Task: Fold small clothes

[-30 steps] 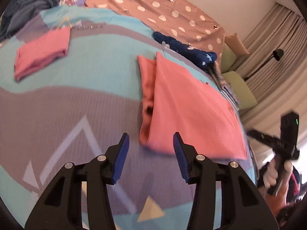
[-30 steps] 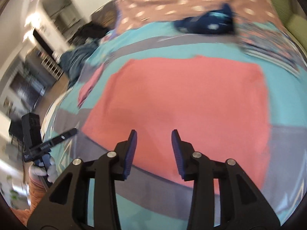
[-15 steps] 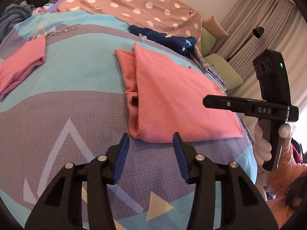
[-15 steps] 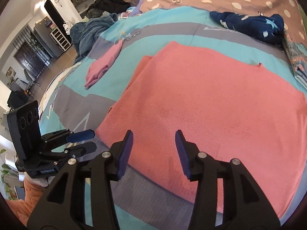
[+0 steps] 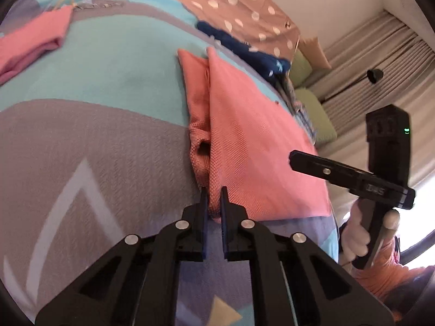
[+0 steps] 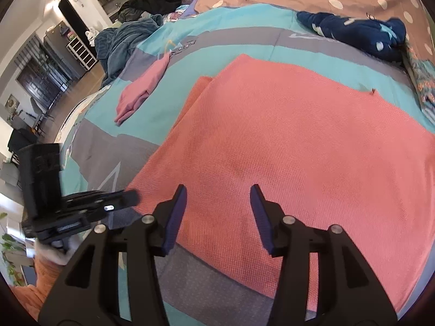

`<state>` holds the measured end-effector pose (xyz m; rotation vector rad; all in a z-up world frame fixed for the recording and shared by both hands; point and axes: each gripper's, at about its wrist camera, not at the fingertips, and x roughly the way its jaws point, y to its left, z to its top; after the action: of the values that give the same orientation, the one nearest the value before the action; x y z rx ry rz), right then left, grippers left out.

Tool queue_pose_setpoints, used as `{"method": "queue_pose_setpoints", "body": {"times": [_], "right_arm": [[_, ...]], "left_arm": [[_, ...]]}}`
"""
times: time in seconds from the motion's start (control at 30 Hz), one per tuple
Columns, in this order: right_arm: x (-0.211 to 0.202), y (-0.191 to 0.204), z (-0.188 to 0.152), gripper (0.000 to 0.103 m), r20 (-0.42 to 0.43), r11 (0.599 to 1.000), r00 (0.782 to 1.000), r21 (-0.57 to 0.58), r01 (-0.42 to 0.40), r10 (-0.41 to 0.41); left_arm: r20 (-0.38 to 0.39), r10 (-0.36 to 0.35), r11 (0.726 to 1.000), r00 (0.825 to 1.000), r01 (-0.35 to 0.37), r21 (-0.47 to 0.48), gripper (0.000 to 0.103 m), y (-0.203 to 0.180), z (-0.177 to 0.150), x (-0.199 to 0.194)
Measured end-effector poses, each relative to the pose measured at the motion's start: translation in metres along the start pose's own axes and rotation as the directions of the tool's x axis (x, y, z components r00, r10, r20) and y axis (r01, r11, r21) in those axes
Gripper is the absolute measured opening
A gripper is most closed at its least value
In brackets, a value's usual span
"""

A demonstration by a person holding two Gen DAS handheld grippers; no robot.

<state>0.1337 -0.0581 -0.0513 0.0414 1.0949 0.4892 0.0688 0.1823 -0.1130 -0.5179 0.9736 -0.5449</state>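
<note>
**Left gripper pinches the coral garment's near corner**

Left gripper has just closed its jaws on the near corner of the coral garment, where a fold of fabric is nipped between the blue pads; it slants down toward the bedspread. Beyond it the garment lies flat, a folded strip along its left edge. Right gripper, held by a gloved hand, tilts steeply over the same garment with its jaws half apart, just widened, gripping nothing.
</note>
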Motion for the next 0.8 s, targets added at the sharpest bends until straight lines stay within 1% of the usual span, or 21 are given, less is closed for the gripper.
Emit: {"method": "queue_pose_setpoints", "body": {"times": [0.07,0.1,0.13,0.17,0.2,0.23,0.3,0.33,0.37,0.4,0.43,0.5,0.53,0.57,0.6,0.63,0.7,0.73,0.77,0.8], "right_arm": [[0.001,0.001,0.003,0.051,0.000,1.000,1.000,-0.019,0.014,-0.014],[0.004,0.002,0.007,0.051,-0.003,0.999,1.000,-0.027,0.023,-0.023],[0.007,0.002,0.010,0.051,-0.004,0.999,1.000,-0.031,0.029,-0.029],[0.010,0.004,0.015,0.051,-0.004,0.999,0.999,-0.038,0.035,-0.035],[0.016,0.006,0.022,0.052,-0.003,0.997,0.999,-0.052,0.052,-0.052],[0.020,0.009,0.028,0.052,0.000,0.995,0.997,-0.063,0.077,-0.077],[0.028,0.015,0.044,0.054,0.008,0.987,0.991,-0.086,0.134,-0.134],[0.031,0.017,0.050,0.054,0.011,0.986,0.990,-0.092,0.142,-0.141],[0.033,0.019,0.057,0.054,0.013,0.985,0.990,-0.095,0.143,-0.143],[0.035,0.022,0.063,0.054,0.014,0.986,0.990,-0.093,0.138,-0.137],[0.035,0.024,0.067,0.054,0.014,0.988,0.992,-0.091,0.126,-0.126],[0.033,0.029,0.069,0.055,0.018,0.990,0.995,-0.100,0.099,-0.098],[0.032,0.031,0.068,0.055,0.020,0.990,0.996,-0.109,0.091,-0.090],[0.030,0.033,0.066,0.057,0.022,0.989,0.996,-0.121,0.085,-0.083],[0.029,0.034,0.063,0.059,0.019,0.987,0.997,-0.135,0.082,-0.080],[0.029,0.033,0.059,0.059,0.013,0.986,0.996,-0.143,0.085,-0.083],[0.029,0.028,0.053,0.059,-0.003,0.986,0.996,-0.141,0.093,-0.094],[0.029,0.025,0.050,0.059,-0.011,0.986,0.995,-0.134,0.097,-0.099],[0.029,0.021,0.047,0.059,-0.017,0.987,0.994,-0.125,0.101,-0.103],[0.027,0.016,0.044,0.059,-0.021,0.988,0.994,-0.112,0.104,-0.107]], "left_arm": [[0.033,0.024,0.999,0.999,-0.025,0.038,0.005,-0.008,-0.007,-0.018],[0.037,0.031,0.999,0.999,-0.033,0.042,0.003,-0.008,-0.010,-0.023],[0.037,0.052,0.998,0.998,-0.054,0.036,0.000,-0.005,-0.011,-0.026],[0.036,0.075,0.997,0.997,-0.075,0.019,0.000,0.001,-0.013,-0.027],[0.033,0.080,0.997,0.996,-0.080,0.000,0.000,0.007,-0.013,-0.027],[0.027,0.066,0.997,0.997,-0.065,-0.035,0.000,0.015,-0.016,-0.027],[0.013,0.038,0.998,0.999,-0.038,-0.049,0.000,0.018,-0.021,-0.026],[0.008,0.028,0.999,1.000,-0.028,-0.045,0.003,0.018,-0.023,-0.026],[-0.002,0.011,0.999,1.000,-0.011,-0.036,0.013,0.015,-0.024,-0.024],[-0.015,-0.002,1.000,1.000,0.002,-0.018,0.018,0.009,-0.025,-0.021],[-0.016,0.011,1.000,1.000,-0.011,0.002,0.024,0.006,-0.025,-0.020],[0.001,0.049,0.997,0.999,-0.049,0.057,0.025,-0.002,-0.023,-0.019],[0.026,0.093,0.989,0.995,-0.095,0.109,0.027,-0.008,-0.021,-0.019],[0.041,0.121,0.979,0.992,-0.126,0.158,0.027,-0.013,-0.019,-0.018],[0.050,0.134,0.966,0.990,-0.142,0.216,0.027,-0.019,-0.017,-0.018],[0.045,0.130,0.943,0.990,-0.138,0.301,0.028,-0.026,-0.016,-0.017],[-0.003,0.103,0.898,0.995,-0.091,0.431,0.029,-0.035,-0.014,-0.012],[-0.046,0.096,0.853,0.994,-0.058,0.518,0.035,-0.040,-0.012,-0.008],[-0.074,0.098,0.830,0.992,-0.041,0.557,0.037,-0.041,-0.010,-0.006],[-0.109,0.106,0.804,0.988,-0.020,0.594,0.038,-0.043,-0.007,-0.001]]}}
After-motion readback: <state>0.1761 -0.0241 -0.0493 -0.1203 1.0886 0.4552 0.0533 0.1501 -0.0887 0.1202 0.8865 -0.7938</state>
